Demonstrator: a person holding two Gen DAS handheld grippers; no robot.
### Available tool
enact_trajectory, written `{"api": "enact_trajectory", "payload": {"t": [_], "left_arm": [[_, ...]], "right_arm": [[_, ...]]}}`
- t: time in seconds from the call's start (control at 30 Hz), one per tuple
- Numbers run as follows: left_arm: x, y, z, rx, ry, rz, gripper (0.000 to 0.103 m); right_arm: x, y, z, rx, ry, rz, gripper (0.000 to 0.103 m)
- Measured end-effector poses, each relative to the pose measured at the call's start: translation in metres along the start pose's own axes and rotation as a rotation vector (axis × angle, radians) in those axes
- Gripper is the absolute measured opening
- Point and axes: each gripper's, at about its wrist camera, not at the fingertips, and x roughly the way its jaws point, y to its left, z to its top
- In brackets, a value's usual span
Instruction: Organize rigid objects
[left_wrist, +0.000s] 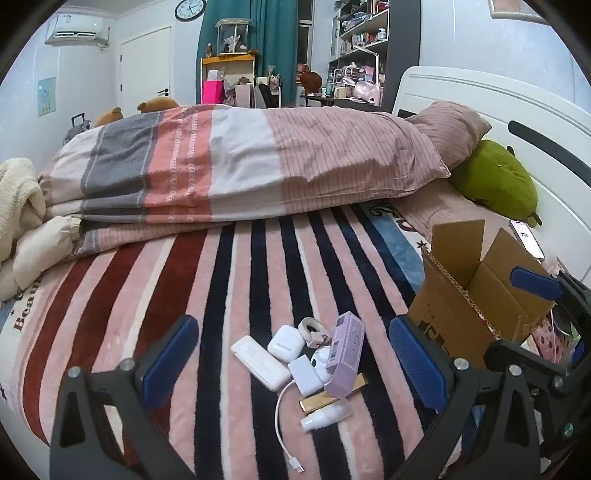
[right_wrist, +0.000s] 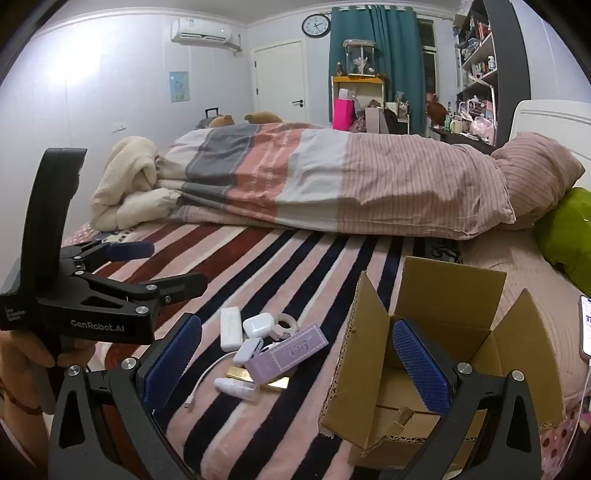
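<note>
A pile of small items lies on the striped bedspread: a purple box (left_wrist: 346, 349) (right_wrist: 288, 350), a white power bank (left_wrist: 260, 362) (right_wrist: 231, 328), a white earbud case (left_wrist: 285, 345) (right_wrist: 257, 325), a tape roll (left_wrist: 309, 326) (right_wrist: 285, 325), a gold bar (left_wrist: 332, 397) (right_wrist: 258, 376), a white bottle (left_wrist: 325, 417) (right_wrist: 238, 387) and a white cable (left_wrist: 284, 435) (right_wrist: 207, 384). An open cardboard box (left_wrist: 476, 291) (right_wrist: 443, 332) stands to their right. My left gripper (left_wrist: 291, 362) is open, hovering before the pile. My right gripper (right_wrist: 295, 363) is open, between pile and box.
A folded striped quilt (left_wrist: 240, 162) and pillow (left_wrist: 450, 129) lie across the bed behind. A green plush (left_wrist: 495, 181) and a phone (left_wrist: 526, 238) sit near the white headboard. A cream blanket (right_wrist: 125, 184) is at the left. The left gripper body (right_wrist: 92, 295) shows in the right view.
</note>
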Motion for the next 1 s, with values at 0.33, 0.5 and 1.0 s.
{"api": "enact_trajectory", "payload": {"t": [0.33,0.5,1.0], "left_arm": [[-0.004,0.003,-0.004,-0.001,0.003,0.016,0.103],[-0.01,0.01,-0.007,-0.004,-0.006,0.031,0.103],[-0.014,0.014,-0.009,-0.004,-0.01,0.048,0.103]], "right_arm": [[0.001,0.002,0.0,0.004,0.005,0.0,0.103],[0.001,0.006,0.001,-0.003,0.007,-0.007,0.103],[-0.011,0.012,0.001,-0.003,-0.003,-0.004,0.103]]}}
